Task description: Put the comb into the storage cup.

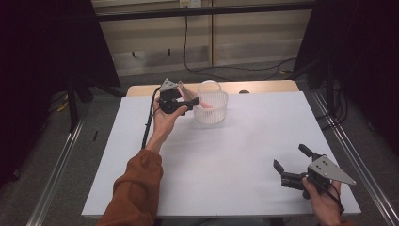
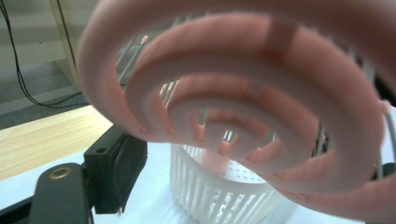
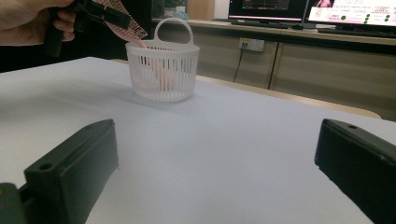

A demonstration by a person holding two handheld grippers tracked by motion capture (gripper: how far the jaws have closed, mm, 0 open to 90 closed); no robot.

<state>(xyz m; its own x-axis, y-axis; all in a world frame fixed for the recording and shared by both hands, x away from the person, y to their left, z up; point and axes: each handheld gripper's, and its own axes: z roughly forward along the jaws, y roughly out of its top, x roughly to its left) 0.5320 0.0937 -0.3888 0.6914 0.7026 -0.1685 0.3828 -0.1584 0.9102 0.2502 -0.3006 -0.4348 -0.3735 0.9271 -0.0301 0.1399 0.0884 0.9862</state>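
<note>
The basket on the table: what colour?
White, slatted basket; clearest in the right gripper view.

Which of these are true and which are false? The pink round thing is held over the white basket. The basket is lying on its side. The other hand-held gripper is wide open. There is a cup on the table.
1. The left hand-held gripper holds the pink round thing at the white basket. True; its far end dips into the basket.
2. The basket lies on its side. False: it stands upright on the table, handle up.
3. The right hand-held gripper is open and holds nothing. True.
4. A cup stands on the table. False: the basket is the one thing standing there.
5. The right hand-held gripper touches the basket. False: it is far off, near the table's front corner.
</note>
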